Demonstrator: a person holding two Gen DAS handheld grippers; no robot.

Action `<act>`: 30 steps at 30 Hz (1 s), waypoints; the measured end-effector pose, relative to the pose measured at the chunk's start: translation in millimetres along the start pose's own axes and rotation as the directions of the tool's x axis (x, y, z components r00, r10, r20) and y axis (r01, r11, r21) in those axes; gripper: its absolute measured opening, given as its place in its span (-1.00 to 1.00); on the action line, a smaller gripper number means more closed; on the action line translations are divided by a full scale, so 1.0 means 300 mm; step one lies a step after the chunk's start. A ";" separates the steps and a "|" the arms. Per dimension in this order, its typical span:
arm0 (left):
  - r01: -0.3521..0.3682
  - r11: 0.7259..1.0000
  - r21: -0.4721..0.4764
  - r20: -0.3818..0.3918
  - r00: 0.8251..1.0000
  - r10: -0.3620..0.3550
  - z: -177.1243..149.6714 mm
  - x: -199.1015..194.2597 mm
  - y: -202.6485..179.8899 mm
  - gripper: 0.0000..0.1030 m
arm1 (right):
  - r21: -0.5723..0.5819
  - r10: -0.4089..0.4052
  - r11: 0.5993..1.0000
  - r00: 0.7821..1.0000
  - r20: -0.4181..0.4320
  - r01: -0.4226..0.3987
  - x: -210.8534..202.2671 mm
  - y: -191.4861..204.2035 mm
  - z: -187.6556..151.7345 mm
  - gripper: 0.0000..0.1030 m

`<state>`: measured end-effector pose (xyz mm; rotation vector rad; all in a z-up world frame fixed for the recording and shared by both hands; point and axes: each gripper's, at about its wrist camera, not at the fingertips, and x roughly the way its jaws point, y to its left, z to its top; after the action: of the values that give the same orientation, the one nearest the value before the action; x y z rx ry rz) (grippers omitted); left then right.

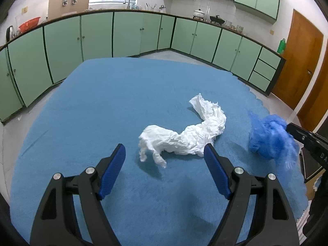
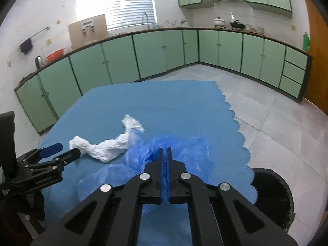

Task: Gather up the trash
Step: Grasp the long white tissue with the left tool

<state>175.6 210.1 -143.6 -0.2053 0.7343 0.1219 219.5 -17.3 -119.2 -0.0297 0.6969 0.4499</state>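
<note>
Two pieces of trash show against the blue tablecloth (image 1: pixel 102 106), which serves as the landmark for everything else. One is a long crumpled white tissue (image 1: pixel 184 135), lying on the cloth near its middle, twisted into a curved strip with a ragged end nearest the camera. The other is a thin blue plastic bag (image 2: pixel 184 155), bunched and translucent, toward the scalloped right edge of the cloth.

The left gripper (image 1: pixel 164 155) hangs just above the cloth with its blue-padded fingers spread wide apart; the near end of the tissue sits between and just ahead of the tips, and the right pad lies over the tissue's edge in the left wrist view, though contact cannot be confirmed. In the right wrist view that same gripper (image 2: pixel 61 150) reaches in from the cloth's left side, one finger tip right at the tissue's end.

The right gripper (image 2: pixel 163 150) has its fingers pressed together, pinching a fold of the blue bag, which billows around the tips. In the left wrist view the bag (image 1: pixel 268 137) appears as a blurred blue clump at the cloth's right side.

Off the cloth's right edge, down on the tiled floor (image 2: pixel 266 123), stands a black bin (image 2: pixel 274 196). Beyond the far edge of the cloth runs a row of green cabinets (image 1: pixel 96 34).
</note>
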 end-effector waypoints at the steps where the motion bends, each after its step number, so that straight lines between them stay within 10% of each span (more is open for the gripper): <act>1: 0.004 1.000 -0.007 -0.006 1.000 -0.004 0.006 0.017 -0.001 0.48 | 0.003 0.000 1.000 1.000 -0.005 0.000 0.004 -0.007 -0.003 -0.96; 6: 0.013 1.000 -0.016 -0.035 0.999 -0.013 0.018 0.081 -0.009 0.38 | 0.001 0.008 1.000 1.000 -0.021 -0.008 0.017 -0.013 -0.021 -0.96; 14: 0.042 0.999 -0.022 -0.039 0.998 -0.043 0.022 0.099 -0.032 -0.69 | -0.005 0.021 1.000 1.000 -0.022 -0.021 0.012 0.005 -0.019 -0.96; 30: 0.092 0.996 0.012 0.066 0.994 -0.093 0.030 -0.064 -0.100 -0.78 | 0.012 0.044 0.999 0.999 0.018 -0.044 -0.073 -0.008 0.030 -0.92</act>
<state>172.9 182.1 -119.9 -0.2256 0.6581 0.0371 211.3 -26.5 -98.9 0.0018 0.6839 0.4875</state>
